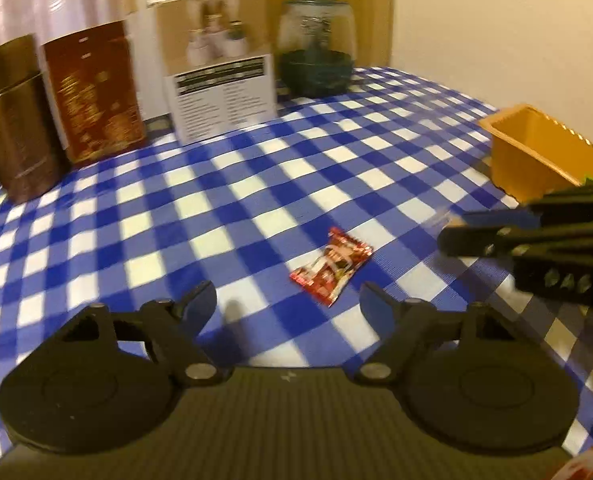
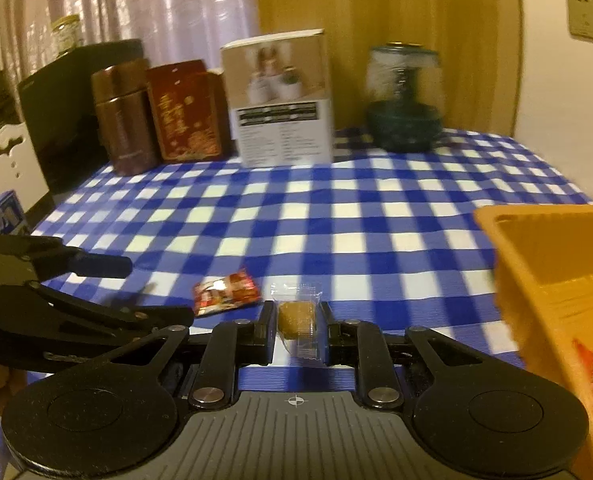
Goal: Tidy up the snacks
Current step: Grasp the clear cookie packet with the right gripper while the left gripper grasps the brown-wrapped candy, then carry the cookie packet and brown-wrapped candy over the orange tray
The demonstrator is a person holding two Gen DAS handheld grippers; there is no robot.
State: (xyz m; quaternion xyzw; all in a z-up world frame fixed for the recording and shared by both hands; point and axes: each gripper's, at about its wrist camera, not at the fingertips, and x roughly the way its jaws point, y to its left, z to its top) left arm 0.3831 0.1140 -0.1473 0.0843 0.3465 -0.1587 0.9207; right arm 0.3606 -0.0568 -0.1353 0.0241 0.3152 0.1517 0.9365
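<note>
A red snack packet (image 1: pixel 331 266) lies on the blue checked tablecloth just ahead of my open, empty left gripper (image 1: pixel 286 302). It also shows in the right wrist view (image 2: pixel 225 290). My right gripper (image 2: pixel 298 326) is shut on a clear-wrapped yellow-brown snack (image 2: pixel 297 322), held above the cloth. The right gripper shows in the left wrist view (image 1: pixel 496 236) at the right. An orange bin (image 2: pixel 544 264) stands at the right with red packets inside; it also shows in the left wrist view (image 1: pixel 536 152).
Along the table's far edge stand a brown tin (image 1: pixel 16 128), a red-gold box (image 1: pixel 96 92), a white carton (image 1: pixel 220 76) and a glass jar (image 1: pixel 316 48). The left gripper (image 2: pixel 76 304) reaches in from the left in the right wrist view.
</note>
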